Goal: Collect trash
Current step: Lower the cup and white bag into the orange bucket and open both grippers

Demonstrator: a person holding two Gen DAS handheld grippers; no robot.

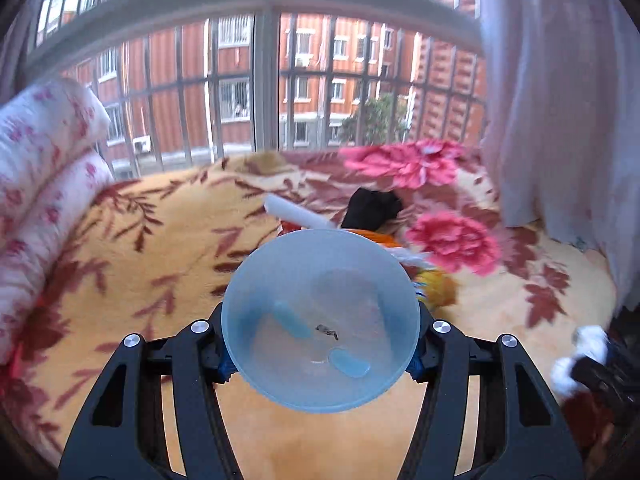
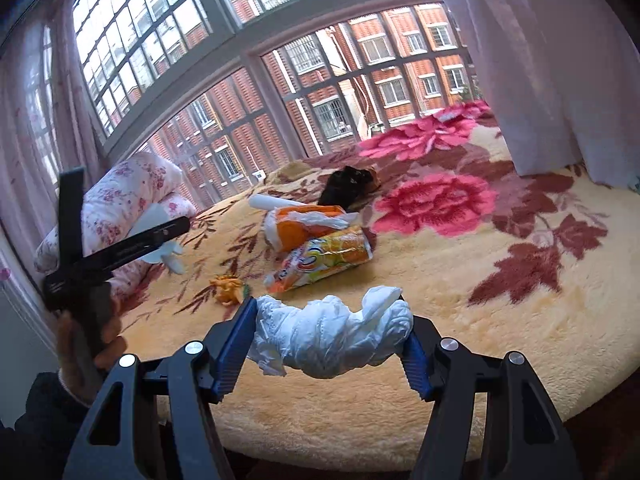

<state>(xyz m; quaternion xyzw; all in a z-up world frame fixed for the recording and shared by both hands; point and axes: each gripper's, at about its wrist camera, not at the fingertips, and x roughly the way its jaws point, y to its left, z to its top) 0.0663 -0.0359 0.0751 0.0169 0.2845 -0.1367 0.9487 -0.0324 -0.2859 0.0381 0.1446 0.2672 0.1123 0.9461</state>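
My left gripper [image 1: 320, 364] is shut on a translucent blue plastic cup [image 1: 320, 320], its mouth facing the camera, held above the floral blanket [image 1: 160, 248]. My right gripper [image 2: 328, 340] is shut on a crumpled white tissue [image 2: 332, 332] above the bed's near edge; it also shows at the right edge of the left wrist view [image 1: 580, 352]. On the blanket lie an orange snack wrapper [image 2: 320, 260], an orange-and-white bag [image 2: 304, 220], a white paper roll [image 2: 272, 202], a black crumpled item [image 2: 348, 184] and a small yellow scrap [image 2: 228, 288].
A rolled floral quilt [image 2: 128, 204] lies at the bed's left. A barred window [image 1: 264, 92] runs behind the bed. A pale curtain [image 2: 552, 60] hangs at the right. The left gripper's body and the holding hand [image 2: 88, 320] stand at the left in the right wrist view.
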